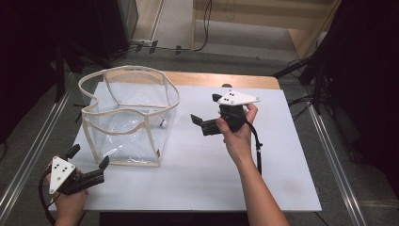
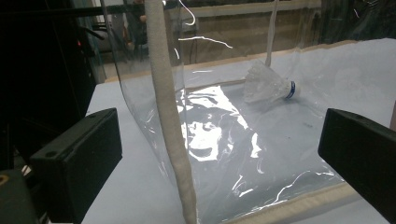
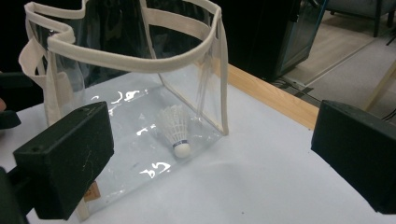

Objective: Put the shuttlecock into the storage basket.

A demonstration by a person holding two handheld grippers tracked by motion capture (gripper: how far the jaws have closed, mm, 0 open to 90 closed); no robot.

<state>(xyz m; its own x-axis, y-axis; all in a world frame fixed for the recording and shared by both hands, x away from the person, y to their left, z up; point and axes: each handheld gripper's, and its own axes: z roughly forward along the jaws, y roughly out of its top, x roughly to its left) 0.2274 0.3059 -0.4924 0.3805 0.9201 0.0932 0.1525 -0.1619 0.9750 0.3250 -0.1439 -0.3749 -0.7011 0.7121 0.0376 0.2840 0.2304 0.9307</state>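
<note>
Clear bag point(image 1: 129, 120) stands upper left of the frame on the white counter point(image 1: 211, 183), shuttlecock point(image 1: 163, 124) lying inside at its bottom right corner. Right tool point(image 1: 207, 113) hovers center frame, just right of the bag, jaws wide apart, nothing between them; in the right gripper view the shuttlecock point(image 3: 177, 128) sits ahead between the 2 jaws, behind the bag wall. Left tool point(image 1: 89, 162) lower left, jaws apart, just beside the bag's near corner, not touching.
</note>
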